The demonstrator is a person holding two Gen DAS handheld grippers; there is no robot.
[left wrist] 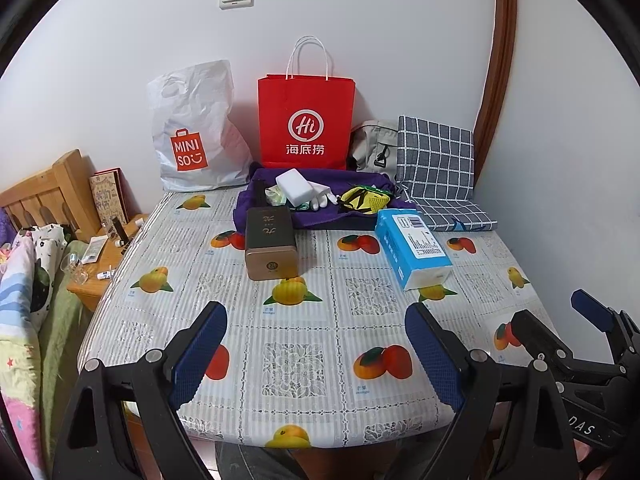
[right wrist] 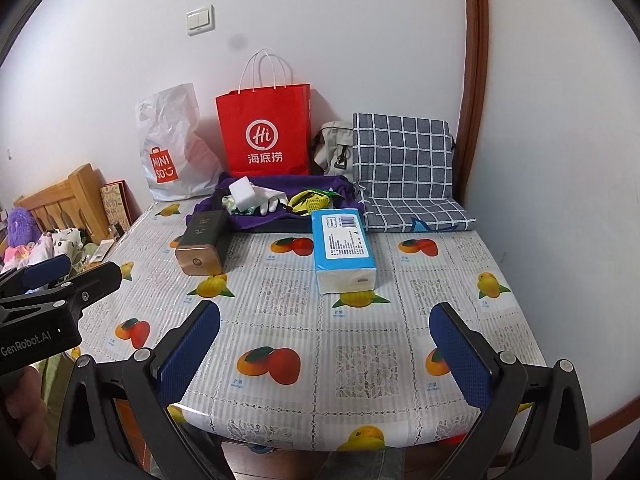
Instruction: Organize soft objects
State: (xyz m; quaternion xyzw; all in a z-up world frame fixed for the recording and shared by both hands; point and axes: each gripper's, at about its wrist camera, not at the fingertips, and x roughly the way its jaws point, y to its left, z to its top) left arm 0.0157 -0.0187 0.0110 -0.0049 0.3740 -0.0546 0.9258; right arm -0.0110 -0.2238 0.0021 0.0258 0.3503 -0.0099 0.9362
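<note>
far edge: purple cloth point(left wrist: 256, 204) carries sponge point(left wrist: 294, 187), glove point(left wrist: 320, 200), yellow net point(left wrist: 366, 199) | mid-tabletop: tin point(left wrist: 270, 242), tissue pack point(left wrist: 412, 246) | left gripper point(left wrist: 316, 354), right gripper point(right wrist: 324, 354): jaws apart, empty

Both tools are built alike. The left tongs point(left wrist: 316, 344) have two black plastic arms, each a hollow triangular frame, and each ends in a dark blue pad with a fine dotted grip texture. Round silver rivets sit at the pivots. The right tongs point(right wrist: 324, 344) carry the same black frames, blue textured pads and silver rivets. Seen from the right tongs, the body of the left tool bears white lettering, "GenRobot.AI". Seen from the left tongs, the other tool's black body shows white letters ending "DAS".
</note>
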